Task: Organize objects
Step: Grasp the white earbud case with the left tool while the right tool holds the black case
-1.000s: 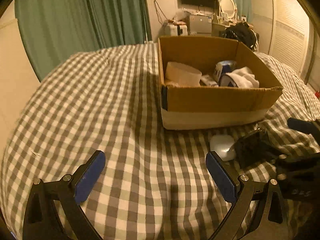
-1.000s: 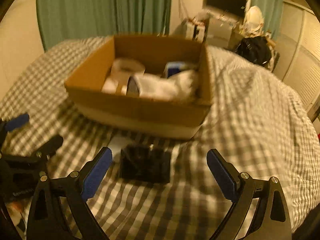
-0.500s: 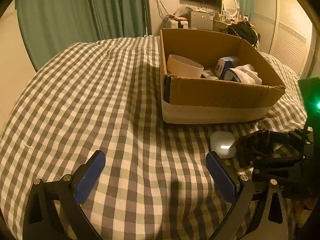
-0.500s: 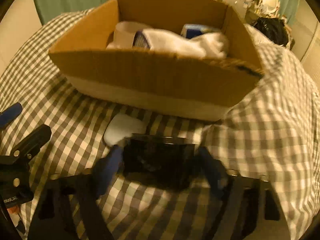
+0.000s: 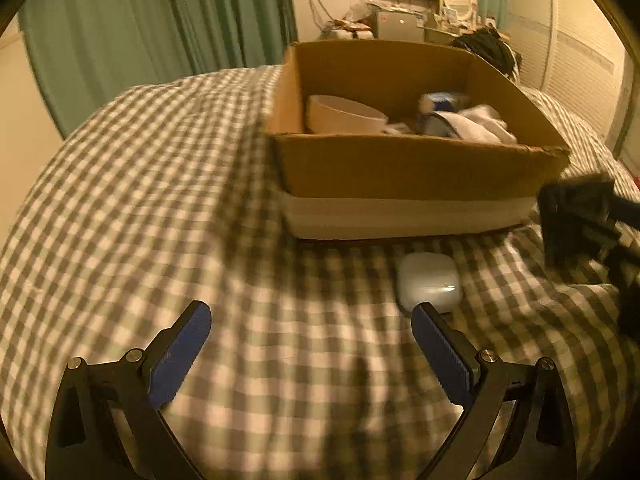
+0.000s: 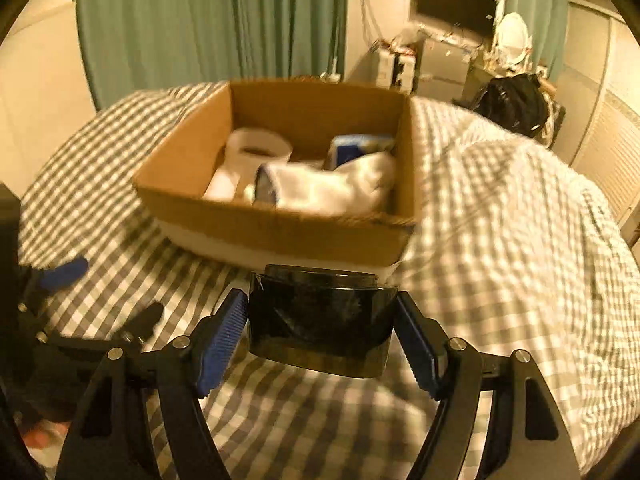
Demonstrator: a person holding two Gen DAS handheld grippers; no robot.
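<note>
My right gripper [image 6: 320, 332] is shut on a black jar [image 6: 320, 320] and holds it lifted above the bed, just in front of the cardboard box [image 6: 280, 232]. The jar also shows at the right edge of the left wrist view [image 5: 576, 216]. My left gripper [image 5: 312, 324] is open and empty, low over the checked bedcover. A white earbud case [image 5: 428, 280] lies on the cover just beyond its right fingertip, in front of the box [image 5: 400, 168]. The box holds a tape roll [image 6: 260, 148], a white sock [image 6: 332, 188] and a blue item [image 6: 352, 146].
The bed [image 5: 140, 180] has a green-and-white checked cover. Green curtains [image 6: 208, 20] hang behind it. A cluttered desk with a monitor [image 6: 456, 0] and a black bag [image 6: 516, 100] stand at the back right. A slatted closet door [image 5: 580, 72] is on the right.
My right gripper closed on the black jar and lifted it off the cover toward the box. My left gripper shifted slightly closer to the white case.
</note>
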